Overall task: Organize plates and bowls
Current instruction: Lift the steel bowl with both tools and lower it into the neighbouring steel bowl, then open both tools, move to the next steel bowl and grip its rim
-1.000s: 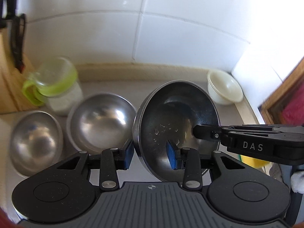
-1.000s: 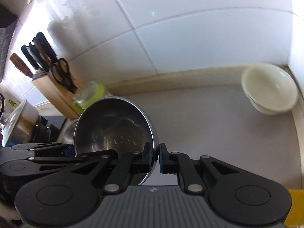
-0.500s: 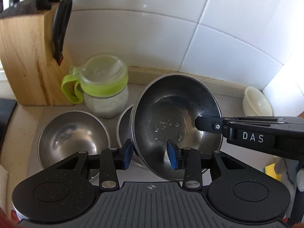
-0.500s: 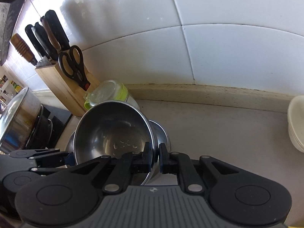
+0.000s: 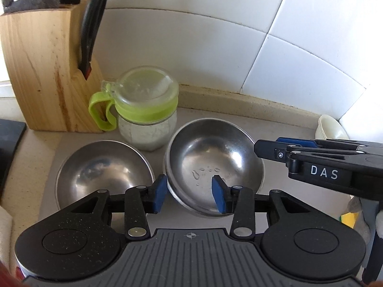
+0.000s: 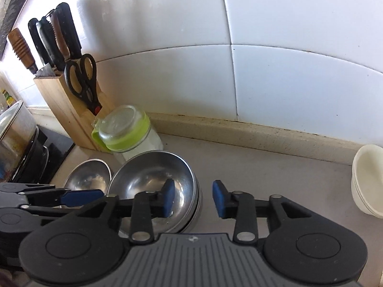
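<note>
A steel bowl (image 5: 213,157) with water drops sits nested in another steel bowl on the counter; it also shows in the right wrist view (image 6: 153,181). A second lone steel bowl (image 5: 103,169) lies to its left, also in the right wrist view (image 6: 88,177). My left gripper (image 5: 189,195) is open, its jaws either side of the nested bowl's near rim. My right gripper (image 6: 194,198) is open over the bowl's right rim, touching nothing I can see; it also shows from the side in the left wrist view (image 5: 268,147).
A green-lidded glass jar (image 5: 146,107) and a wooden knife block (image 5: 45,76) stand behind the bowls against the tiled wall. Stacked white bowls (image 6: 368,181) sit at the right corner. A steel pot (image 6: 14,131) stands far left. A yellow sponge (image 5: 348,220) lies at right.
The held steel bowl has been lowered into the bowl on the counter. My right gripper has opened and let go of its rim; the left gripper has opened wider.
</note>
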Motion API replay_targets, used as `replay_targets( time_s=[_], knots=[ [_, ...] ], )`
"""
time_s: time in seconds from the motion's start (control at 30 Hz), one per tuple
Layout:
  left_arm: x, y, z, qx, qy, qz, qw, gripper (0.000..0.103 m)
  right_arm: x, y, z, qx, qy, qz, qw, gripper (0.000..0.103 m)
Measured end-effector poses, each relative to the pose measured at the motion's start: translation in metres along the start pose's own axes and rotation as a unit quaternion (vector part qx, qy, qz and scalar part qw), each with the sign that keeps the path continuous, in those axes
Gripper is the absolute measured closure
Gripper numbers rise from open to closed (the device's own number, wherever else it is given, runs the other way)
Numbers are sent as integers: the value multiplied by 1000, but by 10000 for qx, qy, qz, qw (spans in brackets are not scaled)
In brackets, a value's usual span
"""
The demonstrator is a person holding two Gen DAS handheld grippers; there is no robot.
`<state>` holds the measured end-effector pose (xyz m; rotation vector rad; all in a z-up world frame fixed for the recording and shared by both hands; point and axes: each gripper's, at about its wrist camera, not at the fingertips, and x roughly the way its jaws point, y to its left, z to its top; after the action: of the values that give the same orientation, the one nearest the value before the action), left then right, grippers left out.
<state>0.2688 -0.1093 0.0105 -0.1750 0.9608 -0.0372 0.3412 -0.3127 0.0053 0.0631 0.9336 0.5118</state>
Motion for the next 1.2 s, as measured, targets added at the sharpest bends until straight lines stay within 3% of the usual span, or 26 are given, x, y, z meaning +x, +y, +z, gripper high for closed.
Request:
replay_targets(
  time_s=[0.2, 0.47, 0.63, 0.97, 1.2],
  knots=[
    [-15, 27, -6, -191, -104, 109, 9997, 52, -11, 6, -3, 138, -104, 342, 9993, 65],
    [-36, 69, -11, -513, -270, 473, 9972, 47, -18, 52, -6, -171, -2, 869, 9961, 65],
    [-46, 88, -19, -644, -272, 546, 9961, 46, -12, 83, -14, -301, 173, 962, 9948, 65],
    [-51, 102, -30, -271, -230, 368, 9987, 43, -3, 118, -35, -185, 403, 778, 9960, 65],
    [-54, 104, -33, 210, -327, 449, 9982, 40, 7, 129, -46, 146, 443, 482, 9977, 65]
  ],
)
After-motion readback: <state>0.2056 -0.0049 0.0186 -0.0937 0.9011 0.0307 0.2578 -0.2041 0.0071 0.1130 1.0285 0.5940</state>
